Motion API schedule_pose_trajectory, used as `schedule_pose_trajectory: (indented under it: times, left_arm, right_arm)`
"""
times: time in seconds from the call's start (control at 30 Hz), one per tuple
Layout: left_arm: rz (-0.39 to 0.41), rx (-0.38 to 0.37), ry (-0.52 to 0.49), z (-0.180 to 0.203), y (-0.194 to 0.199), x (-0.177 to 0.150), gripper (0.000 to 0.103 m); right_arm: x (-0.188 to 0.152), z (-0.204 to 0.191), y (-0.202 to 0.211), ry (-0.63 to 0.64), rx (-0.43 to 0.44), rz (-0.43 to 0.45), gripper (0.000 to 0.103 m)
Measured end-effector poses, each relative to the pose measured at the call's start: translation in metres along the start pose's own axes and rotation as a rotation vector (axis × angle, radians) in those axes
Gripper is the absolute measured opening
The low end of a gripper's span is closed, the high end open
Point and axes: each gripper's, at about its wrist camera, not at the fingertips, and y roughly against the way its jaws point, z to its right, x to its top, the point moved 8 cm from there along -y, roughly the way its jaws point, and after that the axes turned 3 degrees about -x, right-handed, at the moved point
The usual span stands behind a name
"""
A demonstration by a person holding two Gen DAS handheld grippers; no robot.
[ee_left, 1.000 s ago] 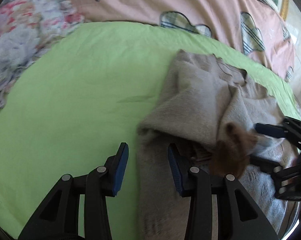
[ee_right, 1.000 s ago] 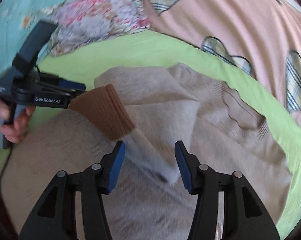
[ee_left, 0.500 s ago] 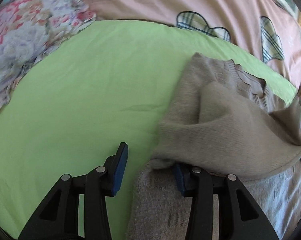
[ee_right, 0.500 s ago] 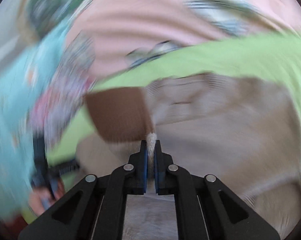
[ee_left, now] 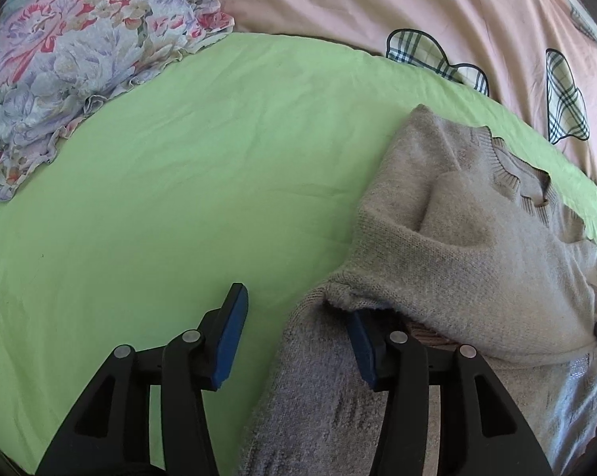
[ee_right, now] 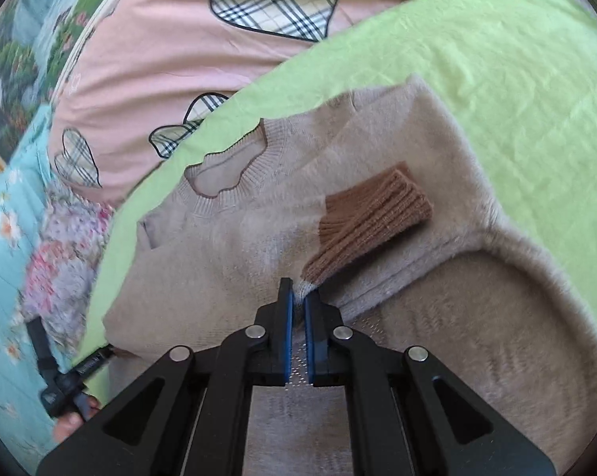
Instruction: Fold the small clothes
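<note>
The right gripper (ee_right: 298,301) is clamped on the sweater's sleeve (ee_right: 362,273), pinching the beige knit just below the brown ribbed cuff (ee_right: 372,214). The cuff lies flat across the sweater's chest, pointing away to the right, with the sleeve folded over the body.

The left gripper (ee_left: 294,329) has its jaws apart; they have just been opening wider. Its left finger (ee_left: 231,333) hangs over bare green sheet, while the right finger (ee_left: 364,353) is tucked under the folded-over shoulder of the sweater (ee_left: 477,246), partly hidden by the knit. The sweater's side edge runs down between the two fingers, and neither pad is seen pressing on it.

The sweater lies on the green sheet (ee_left: 159,198), collar (ee_right: 235,174) toward the pink quilt (ee_right: 171,39) with plaid hearts. In the left wrist view, a wide stretch of open sheet spreads out to the left of the sweater, reaching as far as the floral pillow (ee_left: 72,63). In the right wrist view, more bare sheet lies beyond the sweater's far right edge. The sheet's far edge meets the quilt just past the collar.
</note>
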Motion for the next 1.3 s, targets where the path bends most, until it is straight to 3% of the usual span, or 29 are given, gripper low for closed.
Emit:
schedule_pose_trajectory:
  times: [0.13, 0.3, 0.33, 0.37, 0.43, 0.5, 0.63, 0.7, 0.77, 0.87, 0.97, 1.03, 1.17, 1.23, 1.3]
  left_arm:
    - [0.005, -0.015, 0.006, -0.001, 0.001, -0.001, 0.052]
    - [0.017, -0.033, 0.034, -0.003, 0.001, -0.002, 0.052]
    - [0.018, -0.031, 0.031, -0.002, 0.001, -0.003, 0.052]
    - [0.02, -0.029, 0.027, -0.001, 0.001, -0.003, 0.052]
    - [0.022, -0.033, 0.026, 0.0, 0.001, -0.004, 0.053]
    - [0.03, -0.047, 0.038, -0.002, 0.001, -0.005, 0.053]
    - [0.035, -0.067, 0.049, -0.003, 0.001, -0.004, 0.054]
    - [0.037, -0.087, 0.059, -0.004, 0.0, -0.004, 0.056]
    - [0.037, -0.108, 0.067, -0.004, 0.0, -0.004, 0.059]
    - [0.044, -0.144, 0.083, -0.004, 0.0, -0.003, 0.063]
    - [0.047, -0.154, 0.083, -0.002, -0.001, -0.001, 0.065]
    - [0.05, -0.155, 0.082, -0.001, -0.001, -0.001, 0.066]
    - [0.055, -0.176, 0.1, -0.003, -0.001, 0.0, 0.066]
    - [0.057, -0.185, 0.105, -0.003, 0.0, 0.0, 0.066]
    - [0.058, -0.201, 0.114, -0.004, 0.001, 0.001, 0.066]
  right_arm:
    - [-0.01, 0.008, 0.0, -0.067, 0.012, -0.102, 0.009]
    - [-0.001, -0.029, 0.041, -0.004, 0.128, -0.026, 0.013]
    - [0.006, -0.045, 0.04, 0.025, 0.175, -0.037, 0.023]
    - [0.013, -0.063, 0.033, 0.048, 0.236, -0.063, 0.04]
    - [0.028, -0.094, 0.011, 0.078, 0.334, -0.118, 0.056]
    - [0.047, -0.131, -0.031, 0.144, 0.409, -0.204, 0.057]
    - [0.06, -0.184, -0.114, 0.24, 0.473, -0.386, 0.057]
    - [0.052, -0.202, -0.152, 0.294, 0.478, -0.498, 0.057]
    - [0.034, -0.211, -0.187, 0.362, 0.404, -0.6, 0.058]
    - [0.009, -0.24, -0.188, 0.396, 0.561, -0.713, 0.058]
    - [0.002, -0.272, -0.193, 0.433, 0.646, -0.702, 0.059]
    - [0.005, -0.292, -0.209, 0.354, 0.717, -0.694, 0.059]
    - [0.02, -0.307, -0.232, 0.179, 0.771, -0.629, 0.059]
    - [0.028, -0.307, -0.227, 0.163, 0.771, -0.59, 0.059]
    - [0.04, -0.3, -0.216, 0.213, 0.702, -0.516, 0.059]
